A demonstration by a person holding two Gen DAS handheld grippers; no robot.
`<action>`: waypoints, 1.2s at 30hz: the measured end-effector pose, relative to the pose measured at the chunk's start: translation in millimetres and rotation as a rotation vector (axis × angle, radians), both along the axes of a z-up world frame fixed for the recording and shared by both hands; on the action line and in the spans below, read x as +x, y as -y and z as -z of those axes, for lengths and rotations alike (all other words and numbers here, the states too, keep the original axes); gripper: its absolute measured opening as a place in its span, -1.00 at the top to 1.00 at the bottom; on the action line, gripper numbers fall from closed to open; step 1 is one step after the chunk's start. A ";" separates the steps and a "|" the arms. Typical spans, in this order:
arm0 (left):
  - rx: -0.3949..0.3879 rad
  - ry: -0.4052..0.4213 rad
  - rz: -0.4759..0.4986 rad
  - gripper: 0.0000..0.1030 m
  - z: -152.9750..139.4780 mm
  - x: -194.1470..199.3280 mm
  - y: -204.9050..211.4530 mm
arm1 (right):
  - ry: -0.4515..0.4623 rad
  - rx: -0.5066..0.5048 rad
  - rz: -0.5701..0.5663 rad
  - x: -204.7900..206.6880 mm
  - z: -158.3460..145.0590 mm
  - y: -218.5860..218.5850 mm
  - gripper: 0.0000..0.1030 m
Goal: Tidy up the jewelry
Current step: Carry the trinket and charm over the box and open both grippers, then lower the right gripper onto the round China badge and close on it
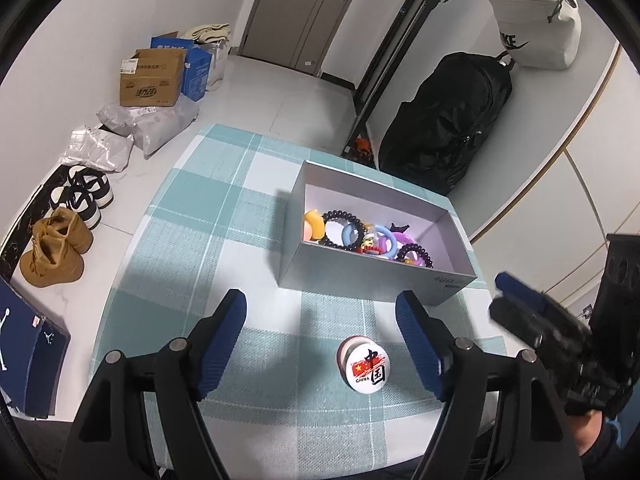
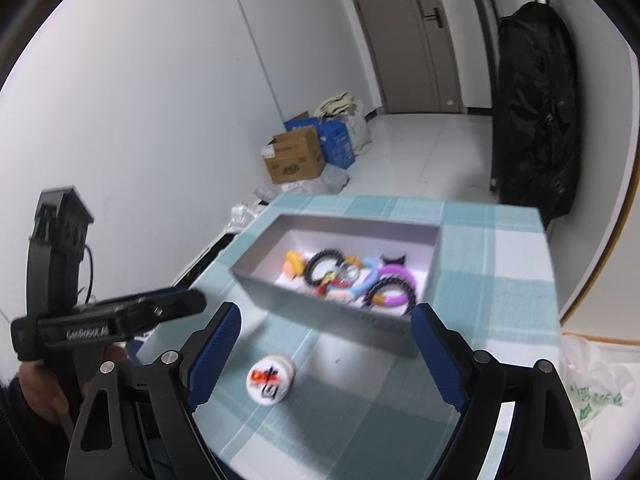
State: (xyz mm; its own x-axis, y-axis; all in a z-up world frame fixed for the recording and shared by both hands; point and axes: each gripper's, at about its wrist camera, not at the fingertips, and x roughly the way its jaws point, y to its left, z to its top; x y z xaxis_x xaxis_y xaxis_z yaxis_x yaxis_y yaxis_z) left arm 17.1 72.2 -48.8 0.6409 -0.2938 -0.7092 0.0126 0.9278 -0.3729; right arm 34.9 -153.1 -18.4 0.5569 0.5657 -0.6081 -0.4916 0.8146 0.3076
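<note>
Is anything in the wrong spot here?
Yes. The round badge lies alone on the checked tablecloth, outside the grey box, while the bracelets and other trinkets sit inside. Nothing looks spilled or broken.

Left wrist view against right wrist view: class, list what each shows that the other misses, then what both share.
Only the left wrist view: tan boots, black-and-white sneakers, a white Nike bag. Only the right wrist view: a crinkled plastic bag. Both: the checked teal tablecloth, the grey open box of hair ties, and the round white China badge.
</note>
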 end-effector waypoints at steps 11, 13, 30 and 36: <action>0.062 -0.006 -0.029 -0.43 0.9 -7.6 -2.5 | -0.070 -0.173 -0.160 -21.1 38.6 -53.9 -0.69; 0.059 -0.012 -0.034 -0.43 1.9 -8.5 -5.7 | -0.082 -0.199 -0.177 -20.0 45.6 -62.0 -0.68; 0.060 -0.036 -0.034 -0.43 5.6 -6.8 -9.5 | -0.062 -0.328 -0.201 -23.6 68.1 -85.0 0.13; 0.039 -0.059 -0.050 -0.43 9.7 -5.2 -14.2 | -0.014 -0.360 -0.235 -32.6 68.5 -94.1 0.30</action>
